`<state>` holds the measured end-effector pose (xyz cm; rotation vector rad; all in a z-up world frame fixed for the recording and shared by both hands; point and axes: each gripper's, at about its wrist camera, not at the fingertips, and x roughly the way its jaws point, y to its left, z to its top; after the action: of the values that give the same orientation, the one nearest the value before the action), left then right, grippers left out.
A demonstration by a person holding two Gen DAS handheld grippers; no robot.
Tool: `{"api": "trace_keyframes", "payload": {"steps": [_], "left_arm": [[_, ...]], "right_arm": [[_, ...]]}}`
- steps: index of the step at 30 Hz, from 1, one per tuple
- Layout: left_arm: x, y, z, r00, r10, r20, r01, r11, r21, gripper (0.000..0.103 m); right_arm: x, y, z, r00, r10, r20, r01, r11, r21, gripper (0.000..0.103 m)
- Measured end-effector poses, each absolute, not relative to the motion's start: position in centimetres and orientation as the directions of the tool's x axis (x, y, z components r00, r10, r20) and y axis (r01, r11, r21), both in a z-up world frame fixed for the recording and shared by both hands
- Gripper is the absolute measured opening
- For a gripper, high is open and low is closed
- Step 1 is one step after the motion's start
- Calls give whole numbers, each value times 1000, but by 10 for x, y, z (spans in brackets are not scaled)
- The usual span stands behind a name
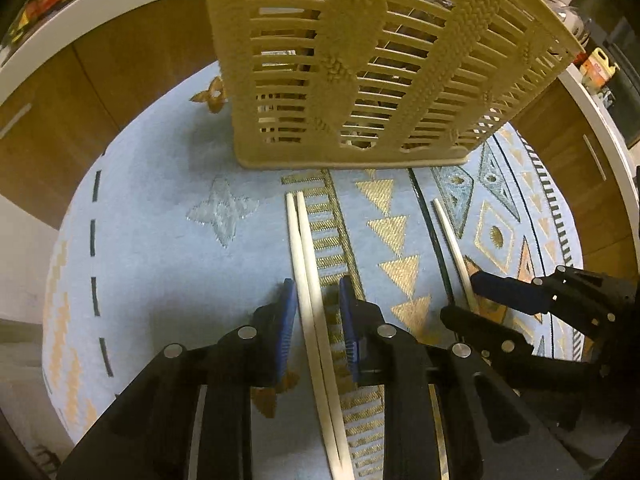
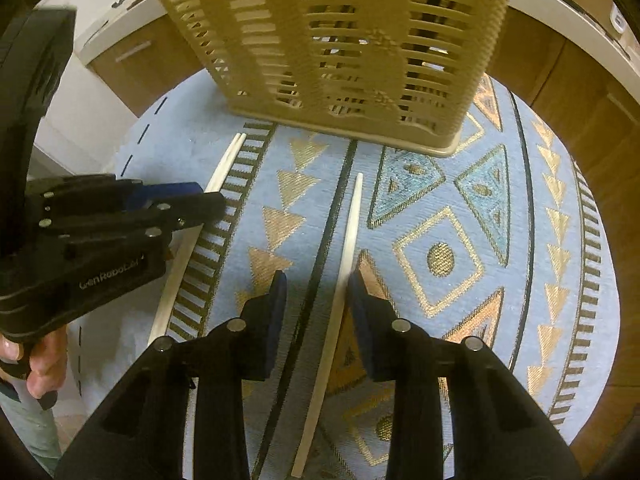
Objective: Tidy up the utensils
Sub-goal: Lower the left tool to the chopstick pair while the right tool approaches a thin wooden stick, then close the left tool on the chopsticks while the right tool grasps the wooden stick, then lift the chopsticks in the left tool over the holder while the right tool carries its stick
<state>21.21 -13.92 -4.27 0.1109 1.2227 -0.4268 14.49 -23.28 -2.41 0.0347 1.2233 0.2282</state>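
Observation:
A beige slatted utensil basket (image 1: 360, 60) stands at the far side of a patterned blue cloth (image 1: 168, 264); it also shows in the right wrist view (image 2: 340, 40). A pair of white chopsticks (image 1: 308, 264) lies on the cloth between the open fingers of my left gripper (image 1: 318, 290). A single white chopstick (image 2: 348, 248) lies between the open fingers of my right gripper (image 2: 316, 284), close to the right pad. The right gripper (image 1: 476, 296) shows in the left wrist view beside that chopstick (image 1: 452, 244). The left gripper (image 2: 200, 196) shows in the right wrist view over the pair (image 2: 224, 168).
The cloth covers a round table with a white rim (image 1: 80, 12) and wooden cabinet fronts (image 1: 48, 128) behind it. A hand (image 2: 44, 360) holds the left gripper's handle. Cluttered items (image 1: 596, 68) sit at the far right.

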Motion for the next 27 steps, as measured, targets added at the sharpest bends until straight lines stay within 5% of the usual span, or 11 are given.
{"api": "trace_keyframes", "payload": {"steps": [9, 27], "left_arm": [[207, -168, -45, 369, -146, -918, 388, 921, 10, 10], [148, -139, 13, 530, -426, -733, 466, 869, -168, 9]], "right_arm": [[154, -224, -34, 337, 138, -931, -177, 981, 81, 5], [103, -246, 20, 554, 278, -784, -255, 954, 158, 4]]}}
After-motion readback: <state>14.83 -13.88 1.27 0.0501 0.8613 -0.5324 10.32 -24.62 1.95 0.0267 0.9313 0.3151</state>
